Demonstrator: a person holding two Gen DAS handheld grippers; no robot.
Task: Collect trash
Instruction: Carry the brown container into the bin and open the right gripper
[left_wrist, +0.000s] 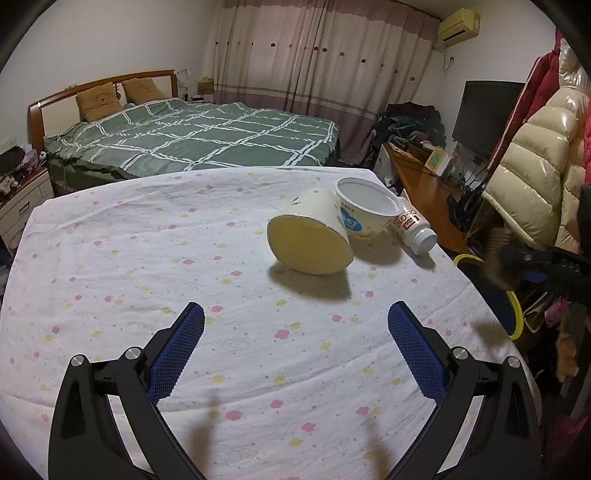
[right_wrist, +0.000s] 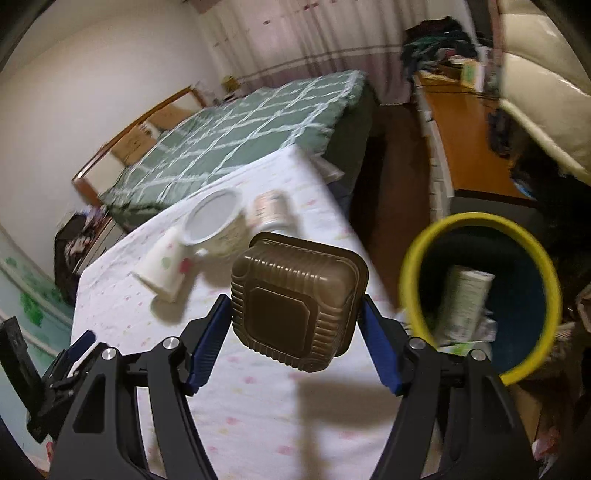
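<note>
Brown tray (right_wrist: 299, 299) clamped in right gripper (right_wrist: 293, 317), beside bin (right_wrist: 480, 291).

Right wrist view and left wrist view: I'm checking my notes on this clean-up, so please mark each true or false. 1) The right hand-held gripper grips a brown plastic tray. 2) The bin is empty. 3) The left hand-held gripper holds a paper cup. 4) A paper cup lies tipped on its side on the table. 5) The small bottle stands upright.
1) True: the right hand-held gripper clamps the brown plastic tray.
2) False: the bin already holds a carton.
3) False: the left hand-held gripper is open and holds nothing.
4) True: the paper cup lies on its side on the table.
5) False: the bottle lies flat.
</note>
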